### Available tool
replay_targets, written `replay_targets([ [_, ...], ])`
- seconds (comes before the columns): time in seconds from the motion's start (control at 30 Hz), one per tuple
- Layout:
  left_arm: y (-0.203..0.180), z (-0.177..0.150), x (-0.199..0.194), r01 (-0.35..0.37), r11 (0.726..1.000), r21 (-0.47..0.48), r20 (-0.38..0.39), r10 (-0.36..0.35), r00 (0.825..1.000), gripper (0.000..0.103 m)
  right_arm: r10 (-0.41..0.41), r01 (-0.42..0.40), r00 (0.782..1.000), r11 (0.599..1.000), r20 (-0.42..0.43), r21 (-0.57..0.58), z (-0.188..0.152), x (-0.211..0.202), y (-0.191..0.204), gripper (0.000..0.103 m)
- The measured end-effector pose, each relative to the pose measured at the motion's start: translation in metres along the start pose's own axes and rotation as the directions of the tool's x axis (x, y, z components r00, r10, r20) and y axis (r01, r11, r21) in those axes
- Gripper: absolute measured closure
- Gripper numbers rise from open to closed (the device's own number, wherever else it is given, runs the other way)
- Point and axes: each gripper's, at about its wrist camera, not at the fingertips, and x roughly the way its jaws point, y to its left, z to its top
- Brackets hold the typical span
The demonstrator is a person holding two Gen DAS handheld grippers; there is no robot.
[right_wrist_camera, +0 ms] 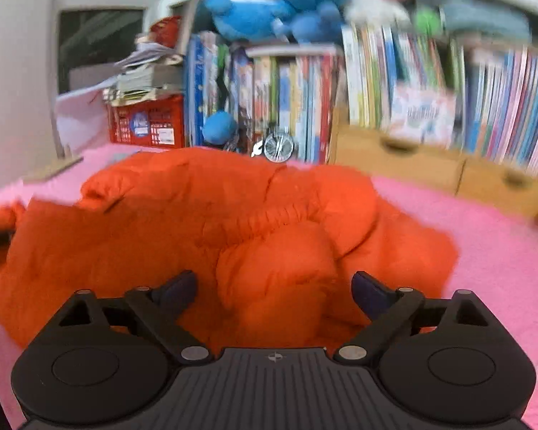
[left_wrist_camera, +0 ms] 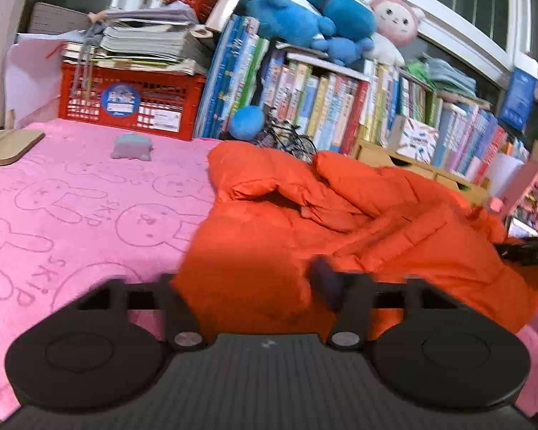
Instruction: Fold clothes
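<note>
orange puffer jacket [right_wrist_camera: 233,222], crumpled, on pink blanket [left_wrist_camera: 71,215]

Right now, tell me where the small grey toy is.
In the left wrist view, the grey toy sits on the pink blanket, in front of the red crate and left of the orange jacket.
</note>
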Motion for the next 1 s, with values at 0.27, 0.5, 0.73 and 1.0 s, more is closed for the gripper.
replay_targets([
  [0.27,-0.001,0.049,-0.034,0.075,0.996,-0.057,0.137,-0.067,0.988,0.091,-0.117,0.119,0.978,0.993,0.174,0.003,0.028,-0.042,0.012,0.089],
  [0.5,-0.055,0.150,0.020,0.026,0.984,0.179,0.302,-0.080,0.950,0.090,-0.254,0.251,0.883,0.966,0.395,0.058,0.070,-0.093,0.003,0.088],
  [0.73,-0.090,0.167,0.159,-0.107,0.932,0.347,0.164,0.052,0.985,0.089,-0.414,0.394,0.883,0.910,0.223,0.129,0.090,-0.002,-0.047,0.087],
  [1.0,-0.070,0.124,0.237,-0.166,0.894,0.417,-0.008,0.186,0.982,0.070,-0.478,0.474,0.878,0.875,0.022,0.098,0.052,0.081,-0.072,0.078],
])
